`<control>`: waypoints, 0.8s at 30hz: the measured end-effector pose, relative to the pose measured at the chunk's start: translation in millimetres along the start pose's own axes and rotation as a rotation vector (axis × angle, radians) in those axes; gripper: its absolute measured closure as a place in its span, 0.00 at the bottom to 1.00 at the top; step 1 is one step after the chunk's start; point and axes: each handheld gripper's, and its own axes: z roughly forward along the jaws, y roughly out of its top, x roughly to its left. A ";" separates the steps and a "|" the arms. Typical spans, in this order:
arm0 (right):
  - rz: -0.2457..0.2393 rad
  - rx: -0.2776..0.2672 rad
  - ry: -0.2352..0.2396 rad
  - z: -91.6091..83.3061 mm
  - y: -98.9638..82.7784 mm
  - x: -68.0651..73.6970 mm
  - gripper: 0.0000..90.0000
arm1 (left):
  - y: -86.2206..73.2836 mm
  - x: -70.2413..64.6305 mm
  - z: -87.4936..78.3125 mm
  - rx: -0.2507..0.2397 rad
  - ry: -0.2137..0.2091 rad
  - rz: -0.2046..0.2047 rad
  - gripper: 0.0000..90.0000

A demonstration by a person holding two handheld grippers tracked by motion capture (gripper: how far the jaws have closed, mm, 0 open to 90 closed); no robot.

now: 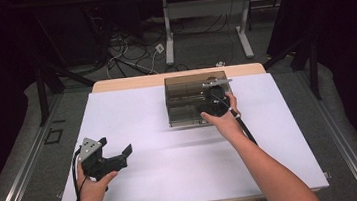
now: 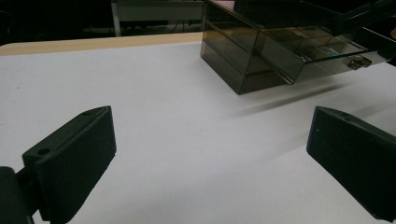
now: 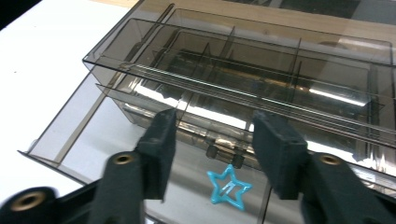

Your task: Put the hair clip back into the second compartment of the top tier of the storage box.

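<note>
We see a white, smooth worktop [image 1: 173, 166] with a pale wood strip along its far edge. Near the far edge, a bit right of the middle, sits a box of drawers [image 1: 191, 99] made of dark see-through plastic, shiny and square-cornered. Thin plastic walls split it into little rooms.

The right gripper [image 3: 212, 135] is at the front of the box, held by the right hand [image 1: 225, 119]. Its two black jaws are spread apart and hold nothing (they look rough and ribbed on the inner faces). Just below them, in a pulled-out drawer [image 3: 116, 154], lies a small blue star [image 3: 228, 186]. It is an outline star, hollow in the middle, and the jaws do not touch it.

The left gripper [image 1: 114, 150] is near the front left corner of the worktop, held by the left hand [image 1: 94, 185]. Its chunky black jaws are wide apart with only bare white worktop between them. It has a grey three-cornered plate on top.
</note>
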 end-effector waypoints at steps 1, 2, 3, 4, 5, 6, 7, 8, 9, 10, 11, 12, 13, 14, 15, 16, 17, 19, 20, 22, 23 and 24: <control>0.003 0.005 0.005 -0.3 -0.2 0.5 0.48 | -0.1 0.0 0.0 0.001 0.000 -0.001 0.01; 0.000 0.008 0.008 -0.4 -0.5 0.8 0.46 | -0.1 0.0 0.1 0.001 0.001 -0.001 0.01; 0.001 0.011 0.009 -0.6 -0.6 1.5 0.45 | 0.0 0.1 0.1 0.001 0.001 -0.001 0.01; 0.000 0.008 0.013 -0.7 -0.8 1.9 0.42 | 0.1 0.1 0.1 0.000 0.002 0.001 0.01; -0.001 0.009 0.013 -1.0 -0.8 2.0 0.40 | 0.2 0.2 0.2 0.000 0.002 0.000 0.01; 0.001 0.011 0.012 -1.6 -0.7 2.2 0.38 | 0.3 0.1 0.4 0.001 0.002 0.000 0.01; 0.001 0.011 0.012 -1.6 -0.7 2.2 0.38 | 0.4 0.0 0.4 0.001 0.001 0.000 0.01; -0.002 0.009 0.015 -1.8 -0.8 2.0 0.36 | 0.4 -0.3 0.5 -0.001 0.002 -0.003 0.01; -0.008 0.007 0.012 -2.8 -0.9 2.3 0.32 | 0.8 -0.4 0.1 0.004 -0.002 -0.004 0.01; -0.008 0.003 0.011 -3.1 -0.9 2.4 0.30 | 0.8 -0.4 0.1 0.004 -0.002 -0.004 0.01; -0.004 0.003 0.009 -3.6 -0.9 2.8 0.27 | 0.8 -0.5 0.5 -0.008 0.003 -0.011 0.01; -0.004 0.003 0.009 -3.6 -0.9 2.8 0.27 | 0.8 -0.5 0.5 -0.008 0.003 -0.011 0.01; -0.004 -0.003 0.009 -4.7 -0.8 3.3 0.22 | 1.2 0.8 -0.6 0.004 -0.002 -0.002 0.01; -0.004 -0.003 0.009 -4.7 -0.8 3.3 0.22 | 1.2 0.8 -0.6 0.004 -0.002 -0.002 0.01; -0.009 -0.005 0.009 -5.4 -0.7 3.5 0.20 | 1.2 0.8 -0.5 0.001 -0.003 -0.004 0.01; -0.008 -0.006 0.006 -6.1 -0.6 4.3 0.17 | 1.2 0.8 -0.7 0.002 -0.002 -0.003 0.01; -0.011 -0.011 0.003 -6.5 -0.5 5.0 0.17 | 1.4 0.4 -0.5 -0.003 -0.002 -0.009 0.01; -0.021 -0.019 -0.010 -8.6 -0.6 6.9 0.13 | 1.8 0.5 -0.9 -0.002 -0.003 -0.004 0.01; -0.034 -0.024 -0.011 -9.3 -0.7 7.0 0.13 | 2.0 0.6 -0.7 -0.004 -0.003 -0.002 0.01; -0.042 -0.030 -0.010 -10.8 -0.9 8.6 0.07 | 2.1 -0.2 -0.2 -0.008 -0.004 -0.007 0.01; -0.042 -0.030 -0.010 -10.8 -0.9 8.6 0.07 | 2.2 -0.3 0.0 -0.009 -0.003 -0.007 0.01; -0.053 -0.037 -0.011 -12.4 -1.2 10.2 0.03 | 2.4 0.3 -0.6 -0.003 -0.001 0.003 0.01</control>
